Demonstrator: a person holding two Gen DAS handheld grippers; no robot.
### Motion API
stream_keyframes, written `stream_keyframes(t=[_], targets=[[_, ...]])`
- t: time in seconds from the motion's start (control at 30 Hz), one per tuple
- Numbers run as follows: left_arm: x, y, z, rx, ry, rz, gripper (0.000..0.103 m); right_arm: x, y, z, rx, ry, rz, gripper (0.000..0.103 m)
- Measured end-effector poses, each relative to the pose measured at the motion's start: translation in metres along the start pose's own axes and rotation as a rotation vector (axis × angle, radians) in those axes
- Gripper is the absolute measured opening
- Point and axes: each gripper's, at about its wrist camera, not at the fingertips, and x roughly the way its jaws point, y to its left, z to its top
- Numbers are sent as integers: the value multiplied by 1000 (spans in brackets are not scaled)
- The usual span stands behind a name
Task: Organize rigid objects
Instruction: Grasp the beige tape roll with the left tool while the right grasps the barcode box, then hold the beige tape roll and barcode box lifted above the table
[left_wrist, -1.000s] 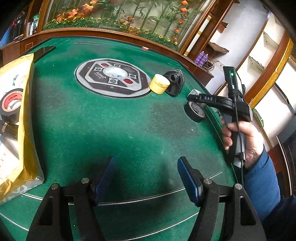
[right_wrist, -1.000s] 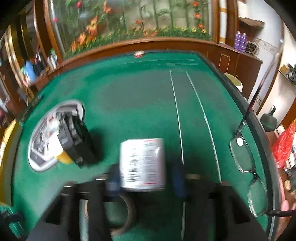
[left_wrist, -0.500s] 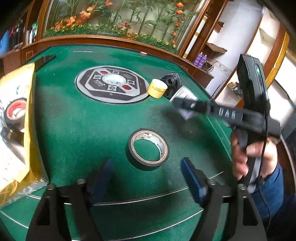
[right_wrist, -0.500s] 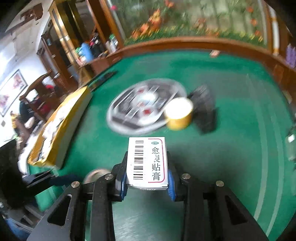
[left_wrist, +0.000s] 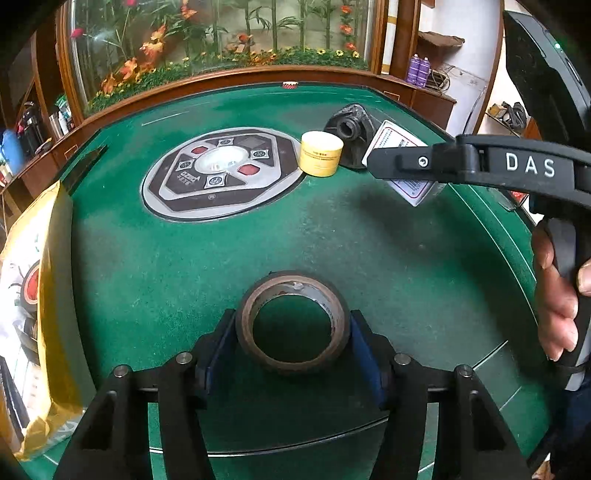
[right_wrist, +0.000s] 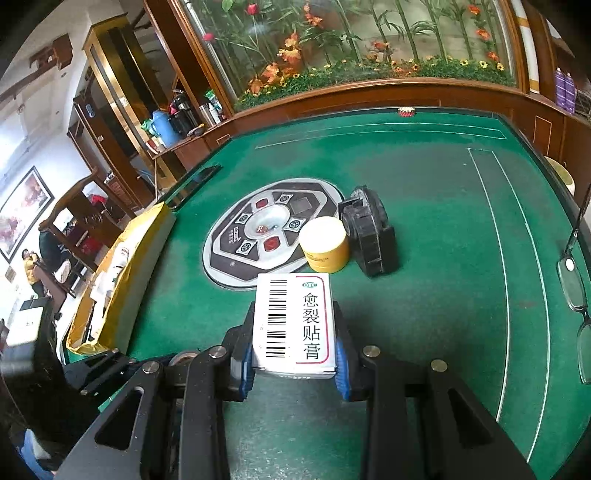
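My left gripper is shut on a brown tape roll lying flat on the green felt table. My right gripper is shut on a white medicine box with a barcode, held above the table. In the left wrist view the box shows behind the right gripper's black arm. A yellow round tin and a black plastic part sit just beyond the box, next to the round centre panel.
An open yellow-lined box with other items stands at the table's left edge; it also shows in the right wrist view. Eyeglasses lie at the right edge. A wooden rail bounds the far side.
The left gripper has moved forward and shut on the tape roll. The right gripper has swung left with the medicine box, toward the yellow tin and black part.
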Motion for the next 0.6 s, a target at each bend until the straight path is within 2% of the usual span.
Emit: stream_keyframes(t=[0.2, 0.6], targets=[[-10, 16, -3, -66, -20, -39, 62, 0, 5, 0, 1, 3, 24, 32], [-22, 17, -5, -82, -50, -46, 62, 5, 8, -3, -10, 17, 20, 32]])
